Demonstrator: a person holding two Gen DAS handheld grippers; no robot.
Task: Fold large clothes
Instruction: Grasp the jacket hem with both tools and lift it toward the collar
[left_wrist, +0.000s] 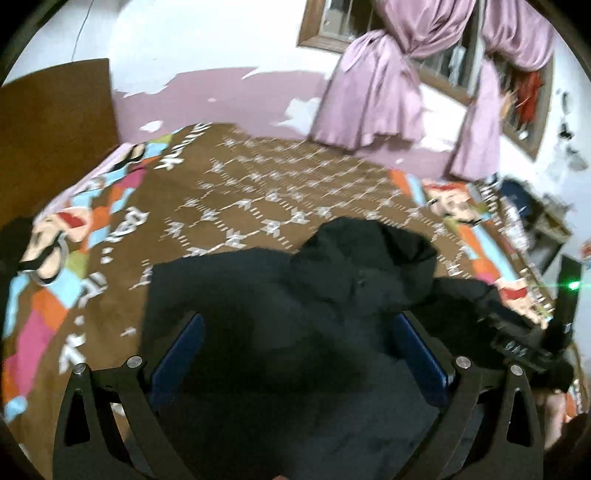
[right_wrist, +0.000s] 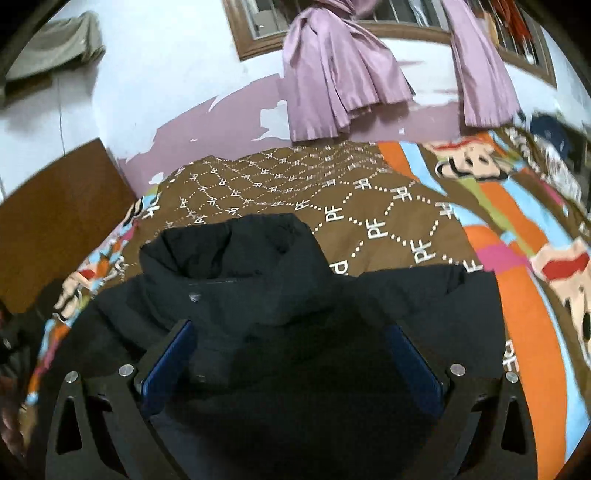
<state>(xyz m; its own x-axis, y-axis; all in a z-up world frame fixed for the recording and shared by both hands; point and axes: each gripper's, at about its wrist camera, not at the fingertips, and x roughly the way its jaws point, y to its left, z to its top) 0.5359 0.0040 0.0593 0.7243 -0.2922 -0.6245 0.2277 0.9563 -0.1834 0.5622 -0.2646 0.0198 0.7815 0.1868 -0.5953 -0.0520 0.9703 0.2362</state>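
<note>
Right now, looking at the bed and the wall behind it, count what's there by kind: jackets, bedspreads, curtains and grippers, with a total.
Jackets: 1, the black jacket spread on the bed.
Bedspreads: 1, the brown patterned bedspread under it.
Curtains: 2, a knotted purple curtain and a second purple curtain beside it.
Grippers: 2, the left gripper and right gripper, both open.
Total: 6

The jacket (right_wrist: 280, 302) is matt black cloth, soft and puffy, with a small shiny snap on its front. It lies on a bedspread (right_wrist: 399, 229) of smooth printed fabric, and the curtains (right_wrist: 332, 85) behind are lilac cloth with a satin sheen. Each tool has matt black arms, bright metal rivets and smooth blue pads (left_wrist: 181, 354).
</note>
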